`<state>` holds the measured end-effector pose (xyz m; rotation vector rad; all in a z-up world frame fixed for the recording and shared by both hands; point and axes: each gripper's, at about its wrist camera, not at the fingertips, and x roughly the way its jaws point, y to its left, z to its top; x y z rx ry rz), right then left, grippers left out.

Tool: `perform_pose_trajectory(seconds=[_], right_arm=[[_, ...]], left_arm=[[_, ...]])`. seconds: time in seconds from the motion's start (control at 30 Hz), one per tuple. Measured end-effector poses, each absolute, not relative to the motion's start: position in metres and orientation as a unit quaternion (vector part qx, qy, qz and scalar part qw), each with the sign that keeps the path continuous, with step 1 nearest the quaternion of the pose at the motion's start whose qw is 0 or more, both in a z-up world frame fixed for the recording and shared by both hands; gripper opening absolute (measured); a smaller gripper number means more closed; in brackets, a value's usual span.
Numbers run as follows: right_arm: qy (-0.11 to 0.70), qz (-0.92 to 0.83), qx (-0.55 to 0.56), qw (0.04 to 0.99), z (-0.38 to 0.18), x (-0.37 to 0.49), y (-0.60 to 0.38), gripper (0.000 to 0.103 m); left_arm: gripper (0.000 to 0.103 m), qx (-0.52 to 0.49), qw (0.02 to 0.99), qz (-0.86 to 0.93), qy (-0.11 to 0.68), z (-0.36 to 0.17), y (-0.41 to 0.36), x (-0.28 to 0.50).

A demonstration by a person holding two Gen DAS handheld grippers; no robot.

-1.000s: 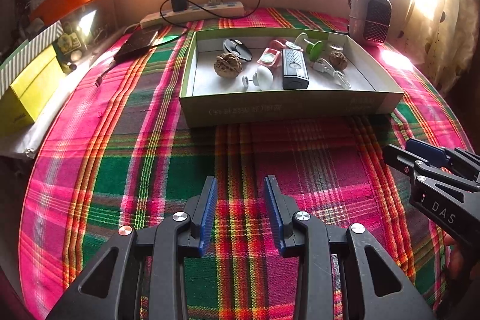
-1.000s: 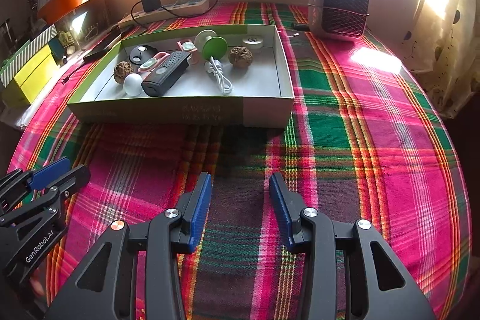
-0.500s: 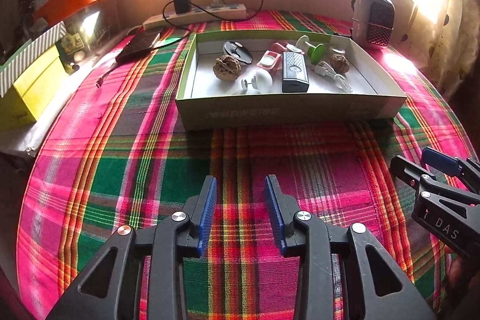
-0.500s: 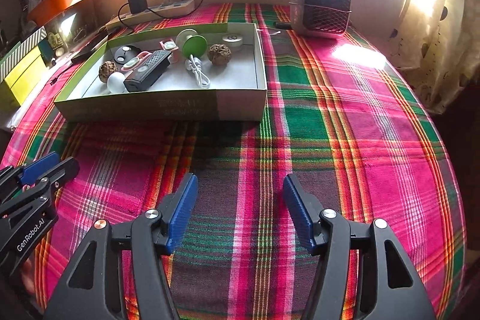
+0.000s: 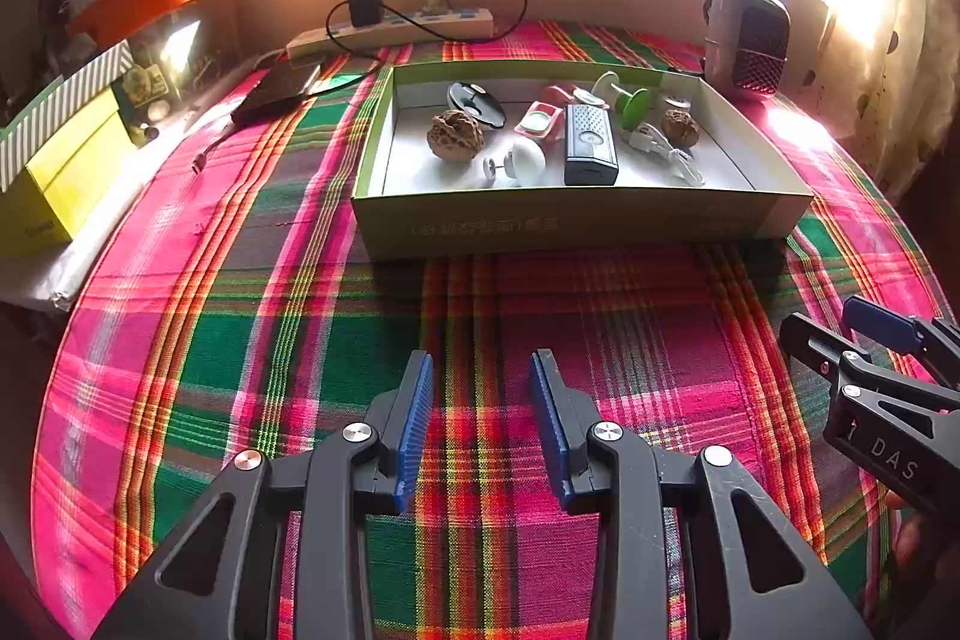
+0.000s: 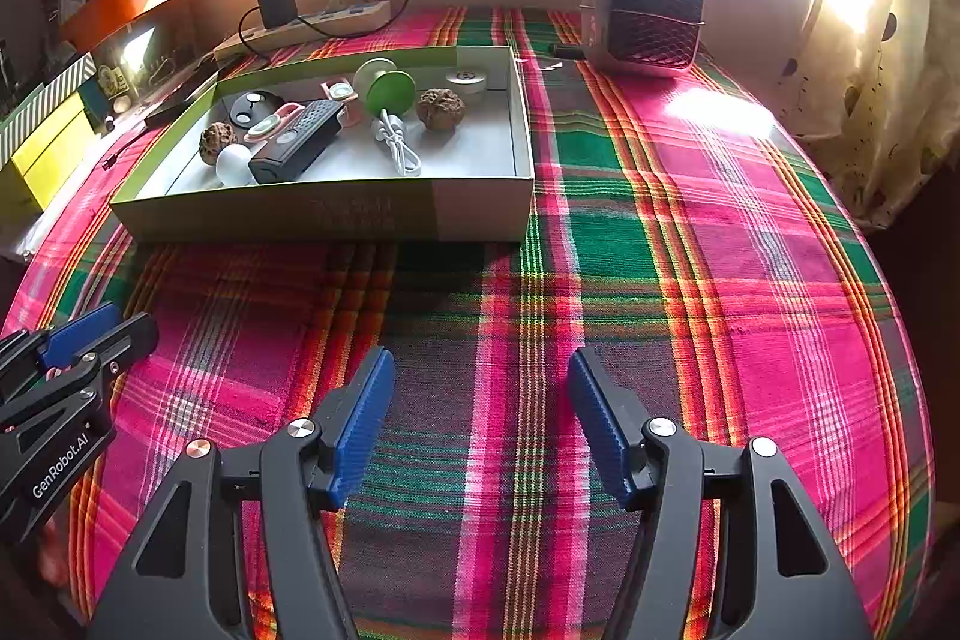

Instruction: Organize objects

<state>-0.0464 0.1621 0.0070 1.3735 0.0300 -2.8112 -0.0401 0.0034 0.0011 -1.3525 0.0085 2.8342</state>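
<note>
we hold the left gripper [image 5: 480, 424] above the plaid cloth [image 5: 240, 340], its blue pads parted with only bare cloth between them, nothing gripped. our right gripper [image 6: 480, 424] stands beside it, jaws spread wider and likewise empty over the cloth; each gripper shows at the edge of the other's view. ahead of both sits the shallow green-sided box [image 5: 576, 220], resting on the cloth, and the things we are sorting lie inside it: a black remote [image 5: 591, 145] near the middle, a white bulb-like piece [image 5: 522, 160] just left of it, a wrinkled walnut [image 5: 455, 135] further left, a second walnut [image 5: 680, 128] toward the right, a green spool [image 5: 633, 107] at the back, a coiled white cable [image 5: 666, 151] beside the remote, a pink-rimmed case [image 5: 540, 119] and a black round disc [image 5: 475, 101] near the far wall. beyond the box a power strip [image 5: 390, 31] with a black charger plugged in lies by the wall, and a small heater [image 6: 645, 13] stands at the far right. a yellow box [image 5: 60, 184] sits off the cloth to the left.
</note>
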Motion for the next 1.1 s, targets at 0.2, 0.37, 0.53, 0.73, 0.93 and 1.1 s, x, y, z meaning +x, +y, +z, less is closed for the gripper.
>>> perform_pose_trajectory(seconds=[0.2, 0.37, 0.53, 0.73, 0.93, 1.1], right_arm=[[0.010, -0.898, 0.439, 0.006, 0.0070, -0.0464, 0.1622, 0.061], [0.010, -0.898, 0.439, 0.006, 0.0067, -0.0466, 0.1621, 0.062], [0.010, -0.898, 0.439, 0.006, 0.0065, -0.0467, 0.1619, 0.062], [0.010, -0.898, 0.439, 0.006, 0.0066, -0.0465, 0.1618, 0.062], [0.010, -0.898, 0.439, 0.006, 0.0067, -0.0463, 0.1617, 0.062], [0.010, -0.898, 0.439, 0.006, 0.0068, -0.0463, 0.1617, 0.062]], left_arm=[[0.032, -0.431, 0.000, 0.902, 0.003, 0.0012, 0.0037, -0.0401], [0.032, -0.431, 0.000, 0.902, 0.003, 0.0013, 0.0040, -0.0399], [0.032, -0.431, -0.001, 0.902, 0.001, 0.0013, 0.0041, -0.0398], [0.032, -0.431, -0.004, 0.902, -0.003, 0.0011, 0.0027, -0.0396], [0.032, -0.431, -0.004, 0.902, -0.003, 0.0009, 0.0027, -0.0397], [0.032, -0.431, -0.004, 0.902, -0.003, 0.0009, 0.0026, -0.0397]])
